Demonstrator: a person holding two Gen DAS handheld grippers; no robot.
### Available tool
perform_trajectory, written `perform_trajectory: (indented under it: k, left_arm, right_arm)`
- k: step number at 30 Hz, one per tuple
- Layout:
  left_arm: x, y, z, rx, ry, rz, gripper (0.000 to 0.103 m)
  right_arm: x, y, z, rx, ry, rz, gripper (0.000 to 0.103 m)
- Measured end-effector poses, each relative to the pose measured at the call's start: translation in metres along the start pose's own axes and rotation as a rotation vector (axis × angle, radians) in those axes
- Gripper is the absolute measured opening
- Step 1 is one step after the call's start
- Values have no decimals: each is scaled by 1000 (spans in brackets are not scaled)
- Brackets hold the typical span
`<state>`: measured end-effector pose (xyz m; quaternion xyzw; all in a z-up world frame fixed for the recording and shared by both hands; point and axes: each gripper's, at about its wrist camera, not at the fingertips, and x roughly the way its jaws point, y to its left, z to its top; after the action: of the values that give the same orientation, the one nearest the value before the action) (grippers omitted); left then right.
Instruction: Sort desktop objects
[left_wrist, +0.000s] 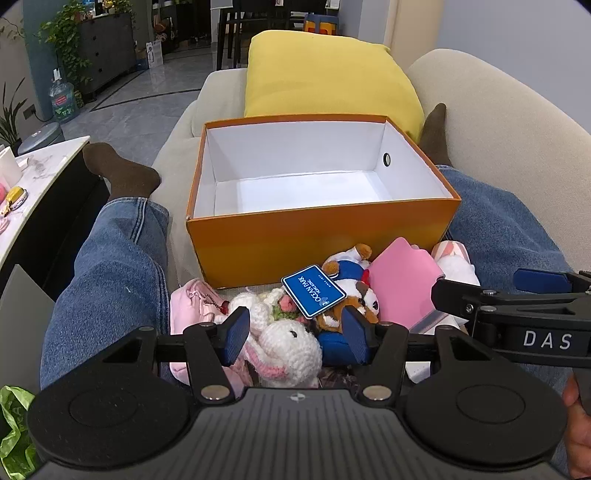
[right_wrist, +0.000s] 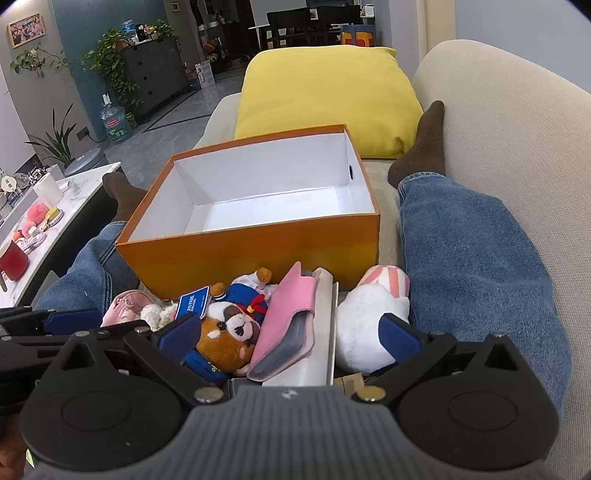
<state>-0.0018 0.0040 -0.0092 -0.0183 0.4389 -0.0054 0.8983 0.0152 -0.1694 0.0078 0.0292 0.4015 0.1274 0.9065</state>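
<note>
Sofa (left_wrist: 498, 122): beige, carrying everything; person's jeans legs either side of the pile, brown socks towards the far end.
Cushion (left_wrist: 325, 77): yellow, behind the box.
Box (left_wrist: 317, 240): orange outside, white inside, lidless, nothing in it; between the legs, just beyond the toys.
Toy pile: in front of the box's near wall.
White plush (right_wrist: 365, 332): rightmost, pink-striped ears towards the box.
Pink wallet (right_wrist: 288, 325): leaning on a white slab, between white plush and bear.
Bear (right_wrist: 229, 332): brown, blue outfit, blue Ocean Park tag (left_wrist: 314, 290) on top.
Crochet bunny (left_wrist: 284, 347): white and pink, left of the bear, beside a pink pouch (left_wrist: 192, 306).
Left tongs (left_wrist: 291, 336): released, partly spread, over bunny and bear, gripping nothing.
Right tongs (right_wrist: 291, 332): released, spread wide, spanning bear, wallet and white plush, gripping nothing.
</note>
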Motion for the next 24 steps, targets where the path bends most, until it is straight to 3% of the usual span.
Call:
perform_trajectory:
  k: [24]
  left_arm:
    - [-8,9,-6,-25,-8,1,65]
  right_arm:
    - [-2,12,-4,-27,0,-1,102]
